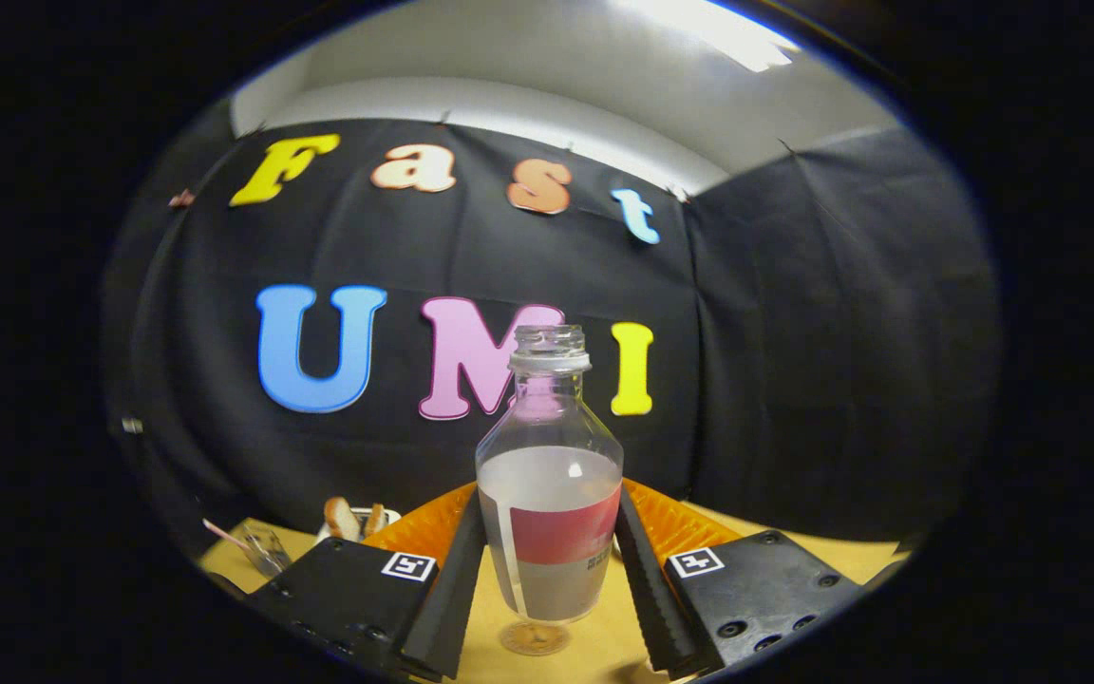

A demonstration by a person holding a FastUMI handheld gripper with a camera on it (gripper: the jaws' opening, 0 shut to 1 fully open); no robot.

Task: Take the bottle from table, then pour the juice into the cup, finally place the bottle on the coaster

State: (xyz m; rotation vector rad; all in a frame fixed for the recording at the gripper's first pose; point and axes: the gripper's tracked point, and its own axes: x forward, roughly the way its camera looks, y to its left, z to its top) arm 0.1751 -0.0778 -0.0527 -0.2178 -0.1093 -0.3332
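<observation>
Gripper view looks straight along the claw [548, 570] at a clear glass bottle [548, 475] held upright between its two fingers. Both fingers [457, 589] press against the bottle's lower sides, one on each flank, so the claw is pinching the bottle at the height of its red label band. The bottle has no cap on its threaded neck, and a pale, cloudy juice fills it to about the shoulder. Its base hangs clear above the yellow desk [594, 646], and directly under it on the desk lies a small round disc [534, 637], likely the coaster, though it is too small to tell for certain. Behind the fingers an orange ribbed piece [675, 522] spreads to both sides of the bottle. Farther back, beyond the left finger, a white dish with bread-like pieces [354, 521] sits near a small glassy item [262, 548] that is too blurred to identify.
</observation>
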